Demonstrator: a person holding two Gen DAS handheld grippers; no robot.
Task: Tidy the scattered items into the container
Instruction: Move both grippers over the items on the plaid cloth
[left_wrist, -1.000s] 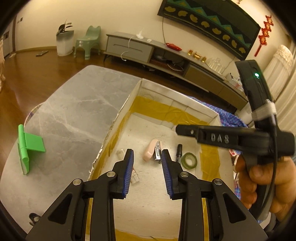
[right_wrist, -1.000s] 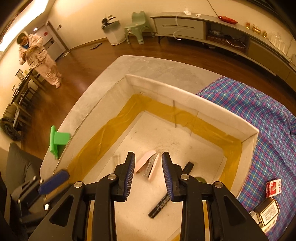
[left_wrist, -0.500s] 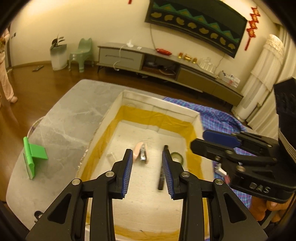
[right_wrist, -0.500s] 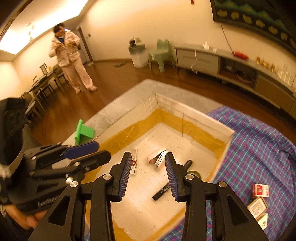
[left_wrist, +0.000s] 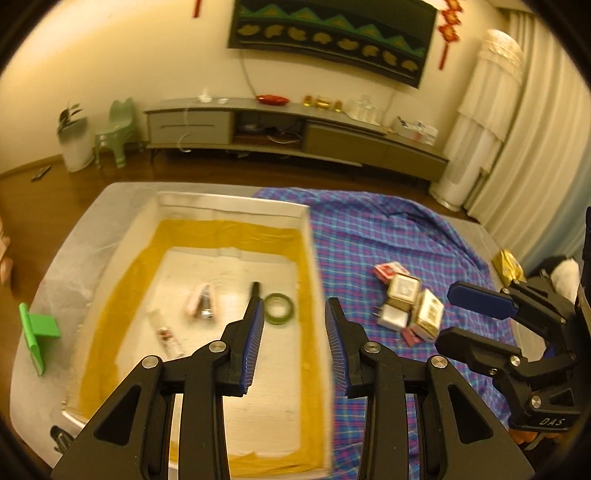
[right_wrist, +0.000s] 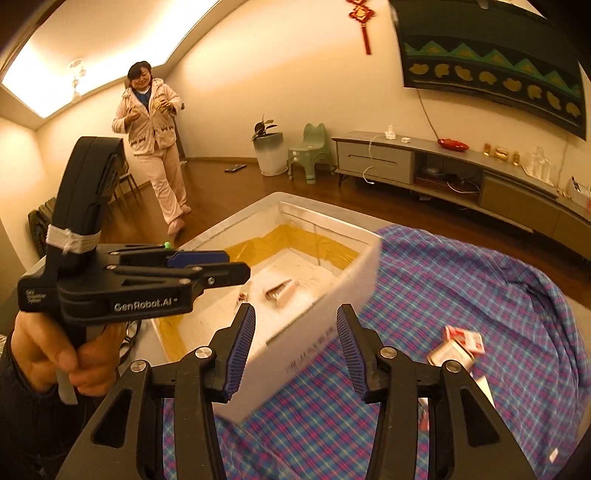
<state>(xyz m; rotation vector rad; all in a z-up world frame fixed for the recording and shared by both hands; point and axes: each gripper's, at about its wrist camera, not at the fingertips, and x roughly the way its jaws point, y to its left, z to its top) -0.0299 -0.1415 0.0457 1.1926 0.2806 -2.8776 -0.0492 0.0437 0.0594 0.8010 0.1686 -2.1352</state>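
White foam walls, taped inside with yellow-brown film, make up the container (left_wrist: 236, 206), and everything else is best placed against it. Left of it, on the bare grey table (left_wrist: 74, 236), stands a green bracket (left_wrist: 37, 328). Inside it lie a small tube (left_wrist: 166, 334), a pink stapler (left_wrist: 201, 302), a black marker (left_wrist: 255, 288) and a green tape roll (left_wrist: 279, 303). Over its right wall hangs the left gripper (left_wrist: 293, 343), its jaws about half apart with nothing between them; they have opened slightly in the last second. Right of the container, on the blue-and-purple checked cloth (left_wrist: 388, 229), sits the cluster of small boxes (left_wrist: 406, 310) not yet tidied, with a red card pack (left_wrist: 388, 269) at its far edge. Nearer that cluster is the right gripper (right_wrist: 295, 350), empty, and its jaws have just been opening wide.

My judgement: the step in hand is reaching for those boxes. It would go best to single out one box at the edge of the heap, come down with jaws spread past its narrow side, and avoid pinching the loose cloth.

Beyond the table a wooden floor runs to a low grey media cabinet (left_wrist: 295, 125) and pale curtains (left_wrist: 535, 129); a person in pink pyjamas (right_wrist: 155, 140) stands far left of the container
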